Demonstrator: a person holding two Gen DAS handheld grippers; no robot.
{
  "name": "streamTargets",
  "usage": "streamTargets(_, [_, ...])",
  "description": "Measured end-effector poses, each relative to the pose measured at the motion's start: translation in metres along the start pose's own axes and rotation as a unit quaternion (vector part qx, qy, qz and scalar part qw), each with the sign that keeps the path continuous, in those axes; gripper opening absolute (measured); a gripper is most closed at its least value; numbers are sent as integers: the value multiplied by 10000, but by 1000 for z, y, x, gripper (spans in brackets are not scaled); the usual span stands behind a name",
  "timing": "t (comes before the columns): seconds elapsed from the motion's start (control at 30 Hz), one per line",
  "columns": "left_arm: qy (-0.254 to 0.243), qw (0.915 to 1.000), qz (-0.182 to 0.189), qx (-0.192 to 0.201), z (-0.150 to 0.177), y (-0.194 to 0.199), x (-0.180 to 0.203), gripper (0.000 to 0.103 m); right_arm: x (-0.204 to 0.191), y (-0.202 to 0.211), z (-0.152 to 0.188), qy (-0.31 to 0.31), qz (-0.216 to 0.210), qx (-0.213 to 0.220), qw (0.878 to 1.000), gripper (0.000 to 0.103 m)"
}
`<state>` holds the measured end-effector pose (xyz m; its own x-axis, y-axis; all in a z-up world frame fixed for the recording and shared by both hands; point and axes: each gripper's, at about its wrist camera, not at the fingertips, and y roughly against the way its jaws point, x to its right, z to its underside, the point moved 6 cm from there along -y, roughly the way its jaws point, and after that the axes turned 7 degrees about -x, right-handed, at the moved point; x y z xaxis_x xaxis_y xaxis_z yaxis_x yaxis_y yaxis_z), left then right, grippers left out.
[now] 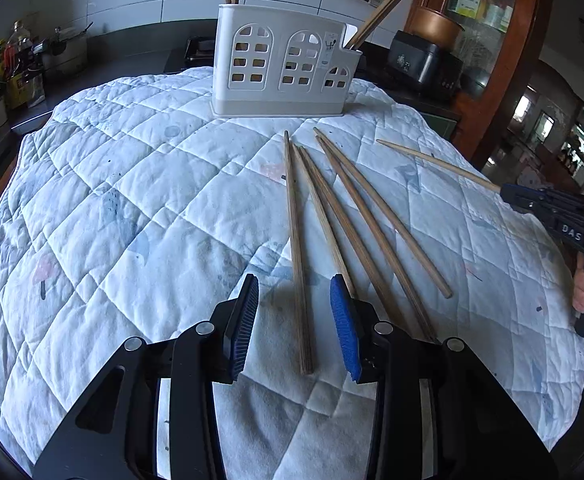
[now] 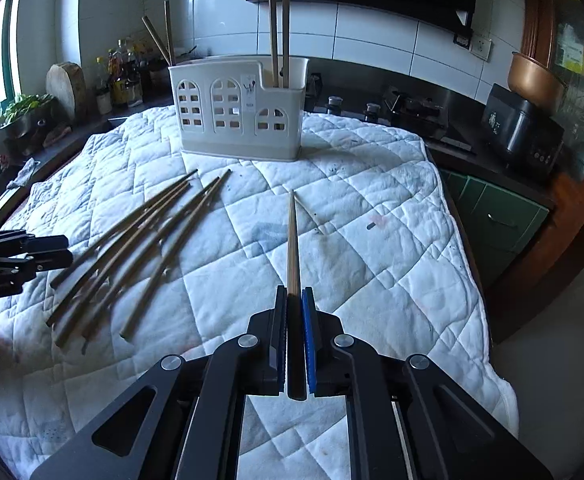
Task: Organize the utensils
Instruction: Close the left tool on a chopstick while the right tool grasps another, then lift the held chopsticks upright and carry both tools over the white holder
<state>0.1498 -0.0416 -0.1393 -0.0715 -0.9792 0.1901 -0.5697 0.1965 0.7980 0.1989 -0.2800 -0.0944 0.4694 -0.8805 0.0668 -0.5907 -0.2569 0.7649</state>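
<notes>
Two wrist views of a quilt-covered surface during the sorting of wooden chopsticks into a white utensil caddy. We see the right gripper with its jaws clamped on a single light chopstick, gripped near its thick end so that the long free part runs straight ahead toward twelve o'clock, in line with the caddy; we judge this hold is chosen so the narrow tip can be steered into a compartment. In the left wrist view the same chopstick reaches in from three o'clock toward the middle of the quilt, and its shadow in the right wrist view suggests it is clear of the cloth. The left gripper has its jaws apart, straddling the near end of the leftmost dark chopstick without pressing on it; we read this as a lineup for the next pickup. Four further loose chopsticks lie fanned just to its right, tips converging toward twelve o'clock, which leaves each near end separate enough to be taken singly. The caddy stands upright at the far edge of the quilt, at twelve o'clock in both views, already holding a pair in its tall left section and a pair in its low right section; we judge the task partly done, with six chopsticks still outside.
</notes>
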Motion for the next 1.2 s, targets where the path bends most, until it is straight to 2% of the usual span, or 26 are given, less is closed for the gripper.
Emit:
streamTargets(0.07, [71, 10000, -39, -55, -2, -6, -2, 37, -4, 10, -3, -7, 21, 144, 9999, 7])
streamTargets(0.1, [113, 9999, -1, -72, -2, -7, -2, 24, -5, 14, -4, -11, 35, 206, 9998, 7])
streamTargets(0.13, [158, 9998, 8, -97, -3, -9, -3, 21, -7, 18, -5, -15, 29, 269, 9996, 7])
streamTargets(0.5, [48, 9998, -38, -187, -5, -20, 5, 19, -22, 41, -13, 20, -30, 552, 9985, 7])
streamTargets(0.73, [110, 9993, -215, -293, -9, -24, 1, 6, -23, 46, -14, -35, -23, 599, 9982, 7])
streamTargets(0.83, [95, 9990, -313, -300, -10, -22, 3, 6, -23, 51, -17, -72, -21, 643, 9979, 7])
streamTargets(1.2, [116, 9991, -51, 407, -31, 26, 4, 5, -31, 68, -31, -70, -63, 803, 9967, 7])
